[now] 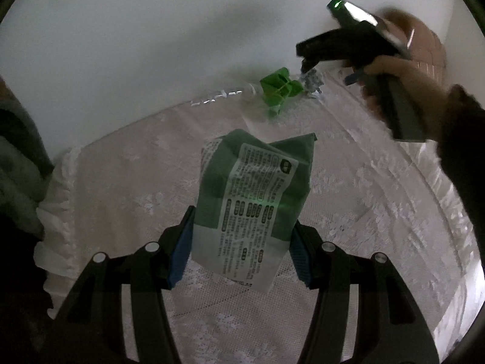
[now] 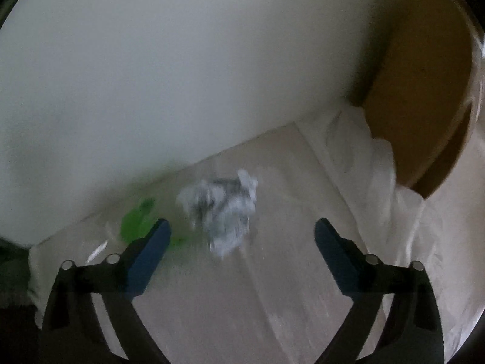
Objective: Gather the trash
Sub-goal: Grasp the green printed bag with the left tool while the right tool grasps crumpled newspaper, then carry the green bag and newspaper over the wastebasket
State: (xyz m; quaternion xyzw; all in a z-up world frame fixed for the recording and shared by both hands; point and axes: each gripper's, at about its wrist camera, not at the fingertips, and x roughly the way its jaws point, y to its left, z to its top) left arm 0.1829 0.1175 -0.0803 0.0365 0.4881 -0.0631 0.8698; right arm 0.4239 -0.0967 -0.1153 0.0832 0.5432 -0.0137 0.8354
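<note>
Left wrist view shows my left tool (image 1: pixel 242 242) clamped on a green and white printed packet (image 1: pixel 254 209), held up above the lace-covered tabletop (image 1: pixel 363 212). Farther off by the wall lie a green wrapper (image 1: pixel 280 91) and a crumpled paper wad (image 1: pixel 312 83). My right tool (image 2: pixel 242 230) hangs wide, empty, near that wad (image 2: pixel 224 209), with a brown cardboard box (image 2: pixel 424 91) far right.

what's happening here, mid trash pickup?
A person is clearing litter off a lace-covered table. The left claw is shut on a green printed packet, lifted off the cloth. The right claw is open above a crumpled paper wad, not gripping it. A green-labelled plastic bottle lies by the wall.
</note>
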